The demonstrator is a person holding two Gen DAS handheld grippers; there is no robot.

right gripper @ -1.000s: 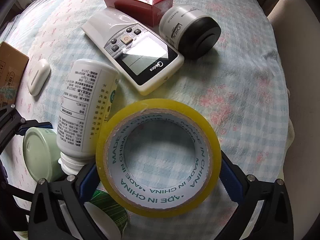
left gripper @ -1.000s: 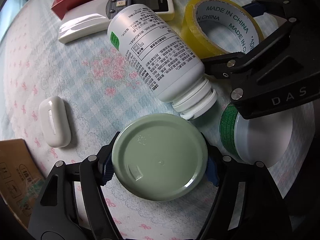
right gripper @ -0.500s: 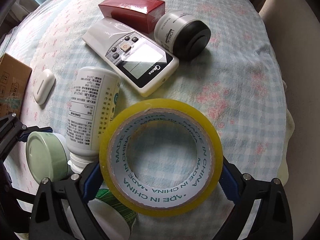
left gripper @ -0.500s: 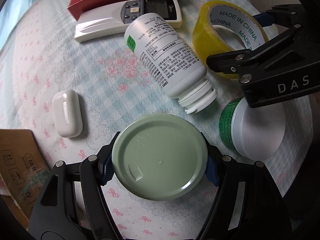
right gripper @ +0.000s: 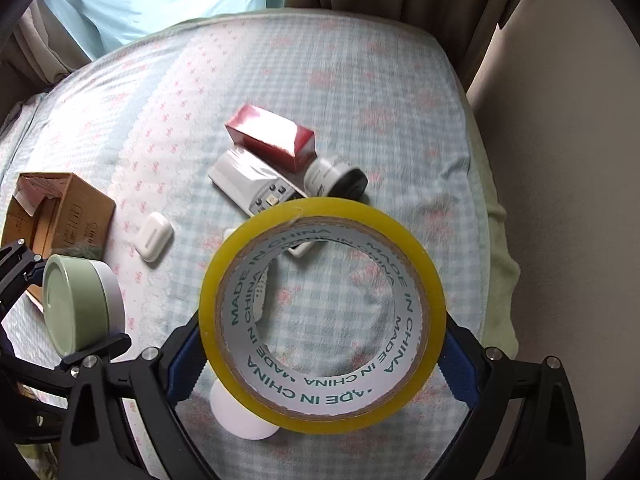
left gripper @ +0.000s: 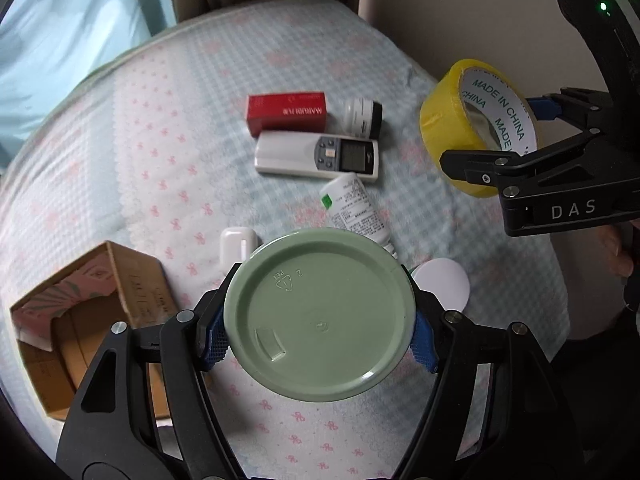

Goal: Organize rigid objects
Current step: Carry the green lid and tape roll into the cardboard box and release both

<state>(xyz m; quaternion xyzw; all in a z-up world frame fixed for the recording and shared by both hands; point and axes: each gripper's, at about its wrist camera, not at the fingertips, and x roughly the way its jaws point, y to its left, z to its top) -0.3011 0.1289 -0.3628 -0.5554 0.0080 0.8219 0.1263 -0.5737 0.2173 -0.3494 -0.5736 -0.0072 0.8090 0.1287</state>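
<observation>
From your left wrist, your left gripper has its blue pads closed against the sides of a green-lidded jar, held above the checked bedspread; the cardboard box sits low on the left, near the white earbud case. From your right wrist, your right gripper clamps the yellow tape roll by its outer rim, raised over the remote, red box and small black-lidded jar.

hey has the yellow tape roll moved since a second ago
Yes. The yellow tape roll, clamped in the right gripper, has been lifted up off the bedspread; the remote now sits far below it.
</observation>
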